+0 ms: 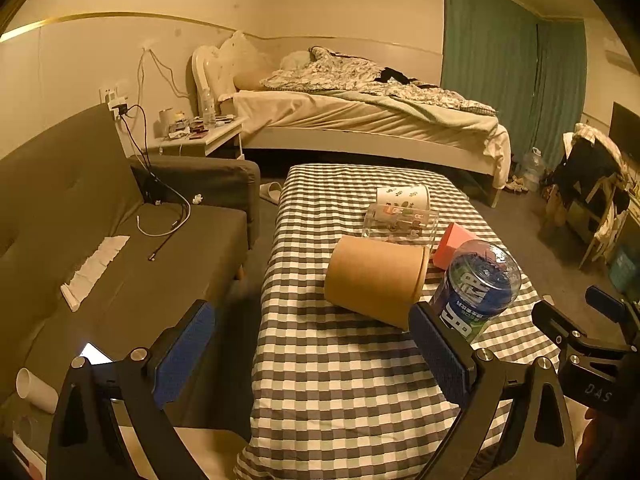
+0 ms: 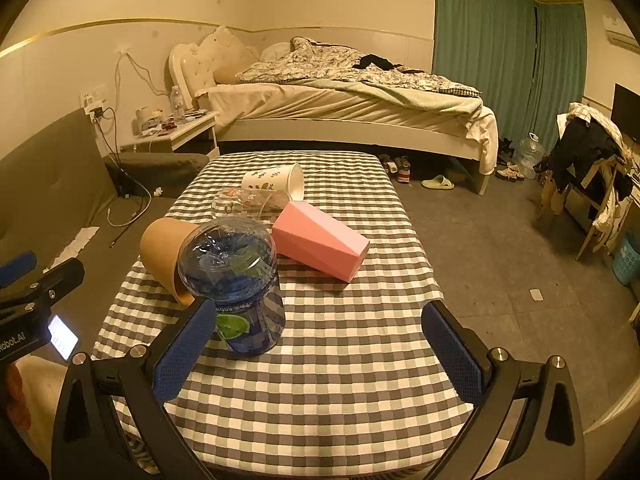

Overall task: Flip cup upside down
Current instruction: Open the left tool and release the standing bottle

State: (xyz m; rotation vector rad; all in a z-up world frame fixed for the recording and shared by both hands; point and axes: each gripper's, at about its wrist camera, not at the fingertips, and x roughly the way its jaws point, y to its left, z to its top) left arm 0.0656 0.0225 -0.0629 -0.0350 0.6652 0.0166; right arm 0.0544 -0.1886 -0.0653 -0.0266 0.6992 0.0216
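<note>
Both grippers, left [image 1: 312,360] and right [image 2: 320,354], spread wide, empty; cups lie toppled on table [image 2: 340,400]. Risk: blue cup [image 2: 236,288] beside brown cup [image 2: 168,258] gets knocked over.

- 4 cups lie on their sides on the table [image 2: 340,380]: paper cup [image 2: 164,254] left, faceted cup [image 2: 320,240] right, glass cup [image 2: 248,204] and printed cup [image 2: 276,180] behind.
- Bottle [image 2: 244,292] stands upside down in front.

Dim warm-lit bedroom, unmade bed [image 2: 340,96], teal curtains [image 2: 508,48], grey sofa [image 1: 100,240], perhaps tiled floor [image 2: 500,248]
</note>
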